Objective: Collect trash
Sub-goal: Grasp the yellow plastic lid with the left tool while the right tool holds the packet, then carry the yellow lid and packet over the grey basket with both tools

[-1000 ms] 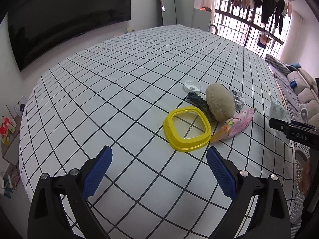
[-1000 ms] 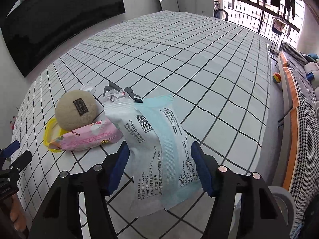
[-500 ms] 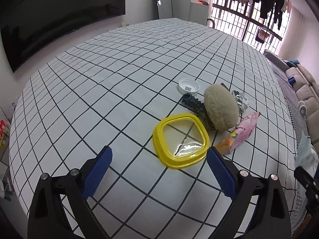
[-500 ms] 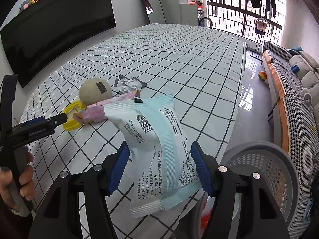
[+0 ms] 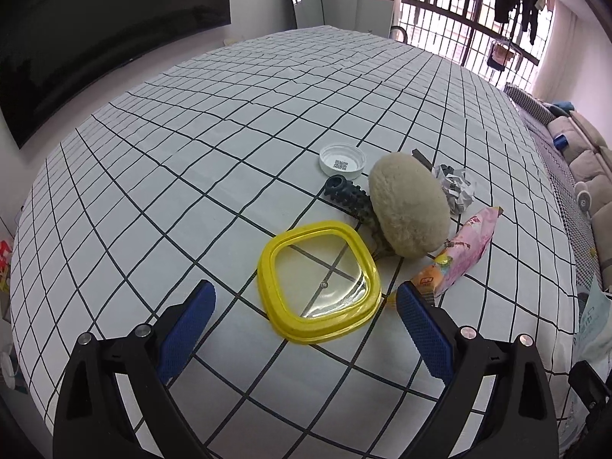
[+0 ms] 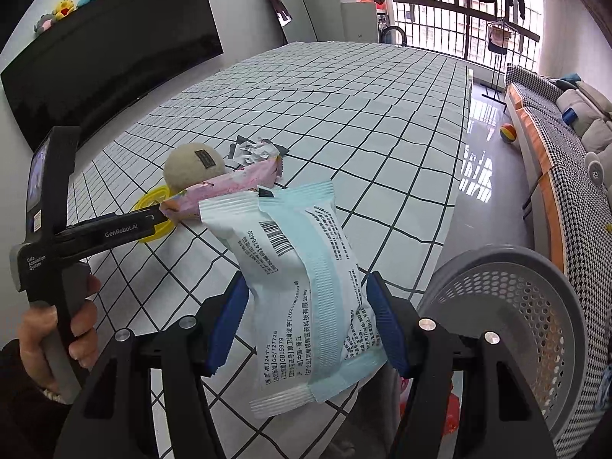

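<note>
- Tongs in the right hand [image 6: 306, 321] are closed on a pale blue and white packet [image 6: 302, 287]; both blue pads are pressed against its sides, and the packet is held clear of the checked tablecloth [image 6: 363, 114].
- A grey perforated bin [image 6: 516, 306] is seen just to the right of these tongs, below the table edge, with something red lying inside it.
- The left tongs [image 5: 306, 319] are spread wide with nothing between the pads, hanging above the cloth [image 5: 191, 153].
- A yellow-rimmed clear lid [image 5: 319, 281] is seen straight ahead of the left tongs, between the lines of the two pads and just beyond their tips.
- A pink wrapper [image 5: 459, 256] lies just past the right-side pad, with a beige woolly pad [image 5: 409, 210] beyond the lid.
- A black ribbed piece [image 5: 348, 199] is partly hidden behind the woolly pad; a white cap [image 5: 341, 159] and crumpled paper [image 5: 455, 191] lie farther off.
- A hand [image 6: 57, 329] is seen gripping the left tongs' handle, left of the right tongs.
</note>
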Tool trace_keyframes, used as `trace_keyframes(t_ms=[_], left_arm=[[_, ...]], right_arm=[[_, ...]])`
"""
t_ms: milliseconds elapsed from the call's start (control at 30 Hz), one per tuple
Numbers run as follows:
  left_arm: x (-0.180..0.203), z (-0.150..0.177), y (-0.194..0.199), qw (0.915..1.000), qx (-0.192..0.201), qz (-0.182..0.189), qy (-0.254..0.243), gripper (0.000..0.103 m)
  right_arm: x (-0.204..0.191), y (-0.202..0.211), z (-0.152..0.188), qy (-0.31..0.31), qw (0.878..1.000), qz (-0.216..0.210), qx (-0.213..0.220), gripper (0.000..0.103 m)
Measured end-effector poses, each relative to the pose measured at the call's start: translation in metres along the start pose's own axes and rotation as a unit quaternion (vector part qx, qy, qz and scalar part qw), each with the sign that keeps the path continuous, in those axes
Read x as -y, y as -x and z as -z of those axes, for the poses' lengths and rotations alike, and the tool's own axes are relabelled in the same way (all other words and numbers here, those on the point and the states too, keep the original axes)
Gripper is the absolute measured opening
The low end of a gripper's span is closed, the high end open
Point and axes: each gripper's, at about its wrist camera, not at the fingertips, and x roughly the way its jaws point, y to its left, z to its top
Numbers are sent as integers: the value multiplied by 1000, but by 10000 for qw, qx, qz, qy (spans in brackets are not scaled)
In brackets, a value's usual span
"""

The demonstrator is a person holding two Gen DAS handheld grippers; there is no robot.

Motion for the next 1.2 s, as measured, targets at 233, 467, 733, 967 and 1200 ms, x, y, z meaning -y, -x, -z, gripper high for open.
trace_keyframes(t_ms=[233,467,733,967,1200], left_arm=[[-6,-4,-13,9996,-194,73,191,94],[-6,-3,-15,9994,-213,224,135,68],[-14,7,7,10000,44,36,57,68],[-9,18,48,9988,456,32,-174,68],[18,31,91,9943,869,394,-484,68]], right_arm=[[0,-2,3,0,10000,-65,-60,62],[4,-5,5,-77,9999,-58,-95,62],[6,-1,7,-153,9999,-49,-61,62],[9,9,10,-214,9997,45,56,62],[15,32,16,-319,9990,262,169,62]])
